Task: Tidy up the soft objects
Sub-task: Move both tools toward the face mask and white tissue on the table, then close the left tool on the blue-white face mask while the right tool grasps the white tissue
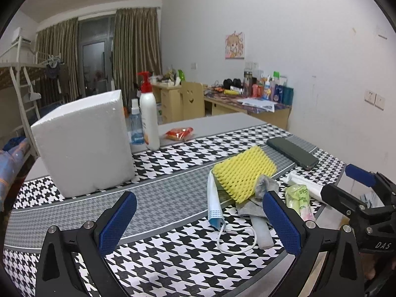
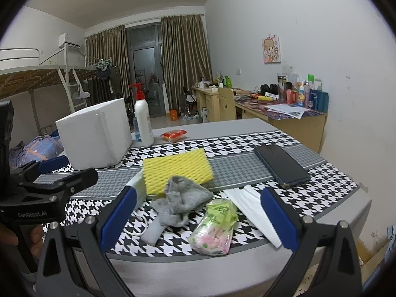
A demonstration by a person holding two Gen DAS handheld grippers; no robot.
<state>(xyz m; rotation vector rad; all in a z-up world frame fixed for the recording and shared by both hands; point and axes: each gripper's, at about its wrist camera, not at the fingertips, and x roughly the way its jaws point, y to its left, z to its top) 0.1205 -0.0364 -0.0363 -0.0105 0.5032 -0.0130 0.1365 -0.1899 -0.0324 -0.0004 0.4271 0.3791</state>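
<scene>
- Left wrist view: the left gripper (image 1: 198, 225) hovers over the desk (image 1: 158, 198) with its jaws spread wide and nothing between them.
- Ahead lies the soft pile: a yellow foam net (image 1: 243, 173) rests tilted on a grey sock (image 1: 264, 188), with a blue face mask (image 1: 214, 205) touching its left edge.
- A green tissue pack (image 1: 298, 198) lies just right of the sock; a white foam block (image 1: 84, 143) stands well to the left.
- The right gripper (image 1: 346, 185) shows at the right edge.
- Right wrist view: the right gripper (image 2: 198, 220) is also spread wide and empty, low over the desk (image 2: 247, 267) edge.
- Between its fingers lie the grey sock (image 2: 185, 198) and the green tissue pack (image 2: 215, 227), side by side.
- The yellow foam net (image 2: 177, 170) sits just behind the sock; a phone (image 2: 281, 165) lies apart on the right.
</scene>
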